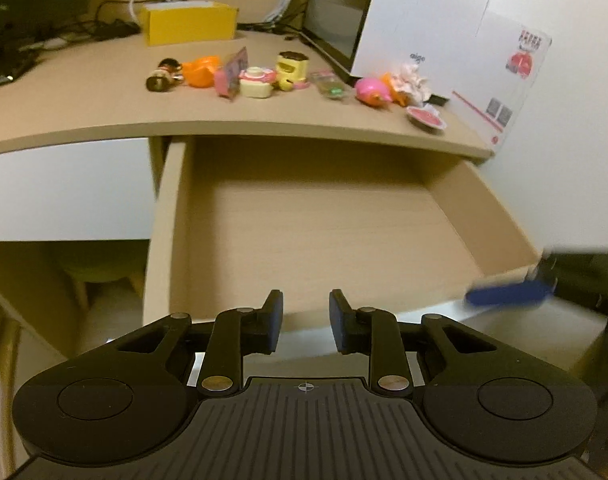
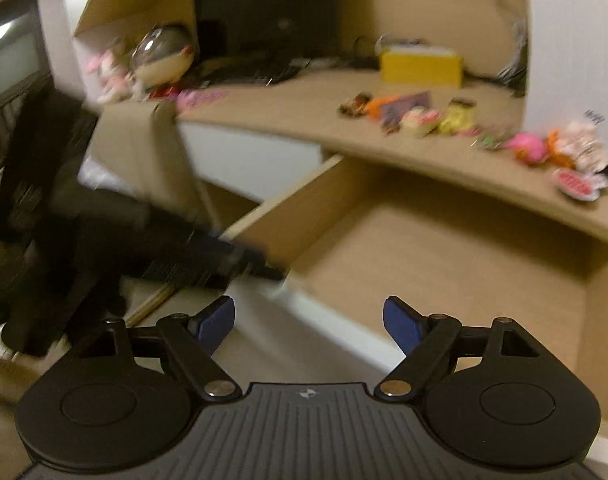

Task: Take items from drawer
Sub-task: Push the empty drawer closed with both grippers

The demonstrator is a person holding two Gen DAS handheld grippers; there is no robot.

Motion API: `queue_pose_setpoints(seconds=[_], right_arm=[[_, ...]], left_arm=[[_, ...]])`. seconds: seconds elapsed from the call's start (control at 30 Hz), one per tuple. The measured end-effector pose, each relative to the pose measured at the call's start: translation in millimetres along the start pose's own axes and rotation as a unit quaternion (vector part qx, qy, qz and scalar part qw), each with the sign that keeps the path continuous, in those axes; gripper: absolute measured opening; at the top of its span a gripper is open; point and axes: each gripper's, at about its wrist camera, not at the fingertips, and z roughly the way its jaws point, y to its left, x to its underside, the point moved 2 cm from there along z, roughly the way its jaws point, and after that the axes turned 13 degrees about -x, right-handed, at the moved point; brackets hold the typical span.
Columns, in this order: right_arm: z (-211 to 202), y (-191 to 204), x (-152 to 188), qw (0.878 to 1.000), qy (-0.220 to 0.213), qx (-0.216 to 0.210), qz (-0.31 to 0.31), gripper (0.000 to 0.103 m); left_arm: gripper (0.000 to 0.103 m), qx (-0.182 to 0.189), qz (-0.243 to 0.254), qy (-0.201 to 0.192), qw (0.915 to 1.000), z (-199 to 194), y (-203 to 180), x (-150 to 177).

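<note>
Dim warm light, fisheye bending, right view motion-blurred

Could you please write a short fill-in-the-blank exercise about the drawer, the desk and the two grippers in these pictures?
1. The pulled-out drawer shows only its bare ____ bottom.
2. The small toys lie in a row on the ____, in front of the yellow box.
3. The left gripper holds ____ between its jaws.
4. The jaws of the right gripper stand ____ than those of the left.

Missing words: wooden; desk; nothing; wider
</note>
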Motion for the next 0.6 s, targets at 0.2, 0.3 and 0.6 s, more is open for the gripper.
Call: queue_pose_setpoints(seconds=[0.2,0.3,0.6], right_arm=[[9,-4,15,0.997,0.057,-0.054,0.027,0.082],[10,-12,28,0.996,0.071,-0.026,0.039,0.082],[1,-34,44,0.99,0.028,0.043,0.13,0.078]], left_arm=[[0.028,0.115,0.156,0.04,0.9803,-16,-28,20],[0.03,0.124,0.189,0.058,0.9724,-13,-37,36],[0.03,0.063,0.106,0.049,0.9911,11,-13,32]])
